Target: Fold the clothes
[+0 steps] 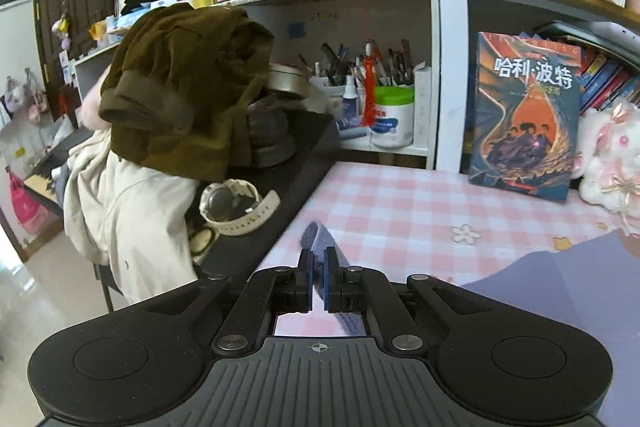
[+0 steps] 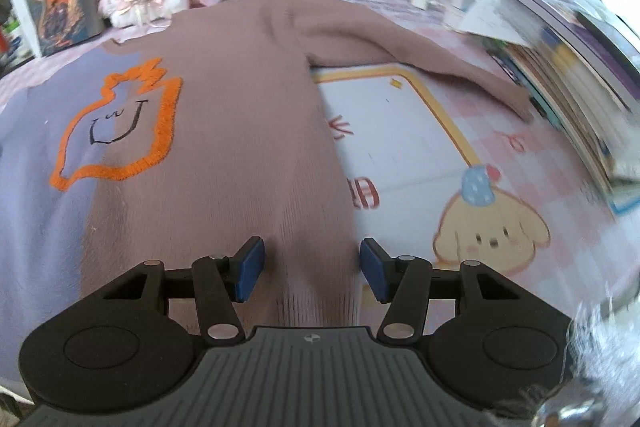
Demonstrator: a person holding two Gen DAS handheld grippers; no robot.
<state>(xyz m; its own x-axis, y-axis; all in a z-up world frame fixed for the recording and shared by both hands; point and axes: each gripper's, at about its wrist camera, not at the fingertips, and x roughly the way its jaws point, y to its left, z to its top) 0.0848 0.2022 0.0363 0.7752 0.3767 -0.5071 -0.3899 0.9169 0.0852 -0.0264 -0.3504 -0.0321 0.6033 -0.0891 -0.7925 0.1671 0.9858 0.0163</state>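
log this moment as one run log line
task: fold clothes | left gripper: shut on sweater edge | right gripper: open over hem | sweater: spread on table | right sleeve: unfolded

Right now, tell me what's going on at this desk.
A person with a gripper in each hand is folding a sweater spread flat on the pink checked tablecloth. The left tool is shut on a bluish strip of fabric, near the table's edge by a chair piled with clothes. The right tool hangs open over the sweater's brown hem, holding nothing. One sleeve lies stretched out towards the books. No fold shows yet.
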